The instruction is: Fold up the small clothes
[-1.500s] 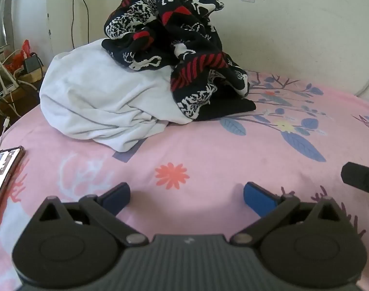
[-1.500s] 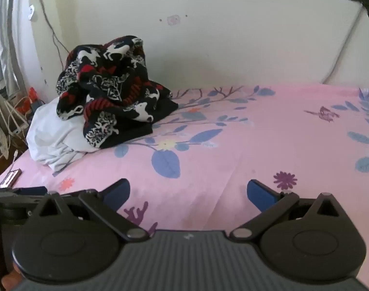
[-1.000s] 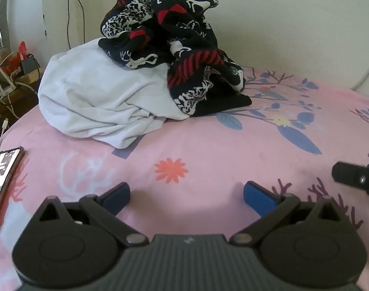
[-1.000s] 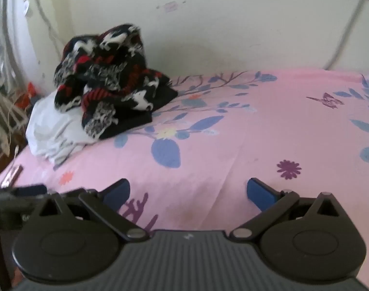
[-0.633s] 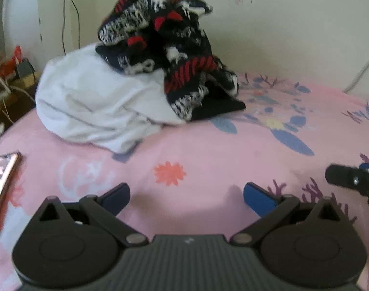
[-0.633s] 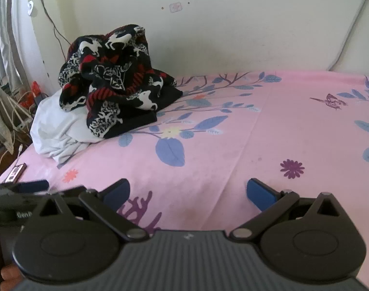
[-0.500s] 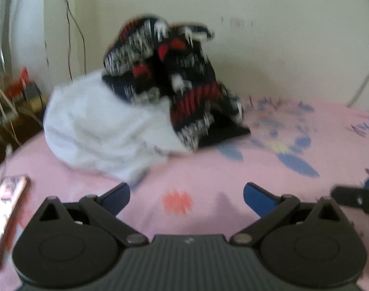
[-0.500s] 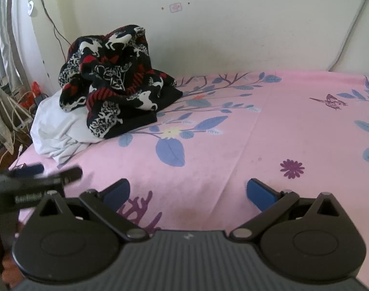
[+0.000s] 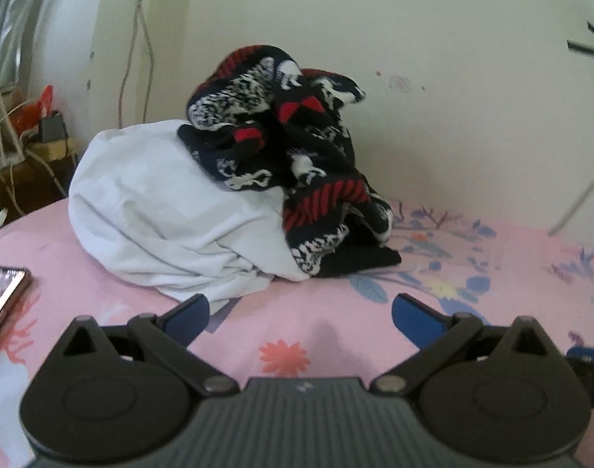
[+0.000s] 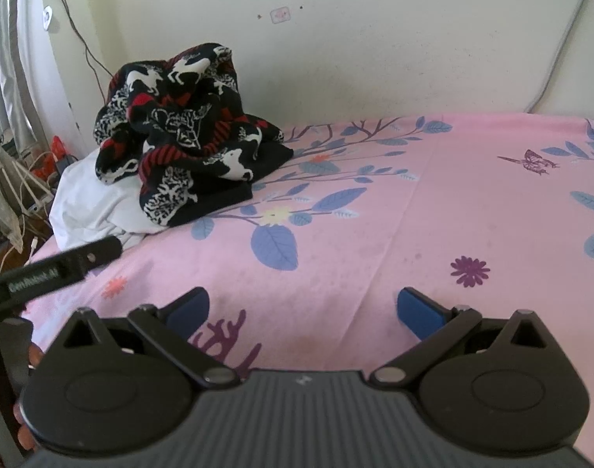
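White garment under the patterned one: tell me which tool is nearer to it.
Left. The left tool hovers open just short of the white garment; the right tool, also open, hangs farther back to the garment's right.

Pink floral bed under white garment, apparently phone.

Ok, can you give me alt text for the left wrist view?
The open left gripper hovers over a pink flowered bedsheet, holding nothing. Ahead, a crumpled black, red and white patterned garment lies on top of a white garment against the wall. A phone lies at the far left.
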Demonstrator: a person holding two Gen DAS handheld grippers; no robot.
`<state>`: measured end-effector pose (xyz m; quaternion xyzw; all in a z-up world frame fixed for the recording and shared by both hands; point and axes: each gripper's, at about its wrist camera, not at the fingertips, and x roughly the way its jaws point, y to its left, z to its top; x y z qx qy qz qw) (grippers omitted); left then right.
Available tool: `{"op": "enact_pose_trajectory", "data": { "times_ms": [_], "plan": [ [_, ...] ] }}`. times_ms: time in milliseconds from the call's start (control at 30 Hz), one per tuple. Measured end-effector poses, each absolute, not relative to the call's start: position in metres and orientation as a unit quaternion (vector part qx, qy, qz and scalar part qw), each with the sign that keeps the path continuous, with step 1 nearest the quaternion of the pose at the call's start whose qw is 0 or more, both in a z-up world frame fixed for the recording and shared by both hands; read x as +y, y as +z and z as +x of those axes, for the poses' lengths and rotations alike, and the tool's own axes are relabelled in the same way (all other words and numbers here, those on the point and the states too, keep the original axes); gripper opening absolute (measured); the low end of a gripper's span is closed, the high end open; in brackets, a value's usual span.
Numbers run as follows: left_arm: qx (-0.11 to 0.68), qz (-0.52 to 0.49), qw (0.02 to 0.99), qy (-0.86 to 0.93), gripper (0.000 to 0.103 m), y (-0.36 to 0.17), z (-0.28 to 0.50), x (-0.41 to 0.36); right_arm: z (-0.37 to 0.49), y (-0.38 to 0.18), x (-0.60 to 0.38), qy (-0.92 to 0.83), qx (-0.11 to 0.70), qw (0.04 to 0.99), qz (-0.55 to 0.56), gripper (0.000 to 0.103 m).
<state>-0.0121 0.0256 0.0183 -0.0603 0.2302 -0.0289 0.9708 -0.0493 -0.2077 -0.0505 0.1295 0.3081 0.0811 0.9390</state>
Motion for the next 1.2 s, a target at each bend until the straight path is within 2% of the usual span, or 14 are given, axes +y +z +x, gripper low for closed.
{"op": "enact_pose_trajectory", "data": {
  "times_ms": [433, 1200],
  "plan": [
    [0.213, -0.039, 0.975, -0.05, 0.103, 0.021, -0.018, 0.02, -0.049, -0.05, -0.208, 0.079, 0.308, 0.939, 0.128, 0.097],
    [0.237, -0.031, 0.969, -0.06, 0.103, 0.019, -0.012, 0.021, -0.055, -0.045, -0.219, 0.073, 0.279, 0.944, 0.157, 0.097]
  ]
}}
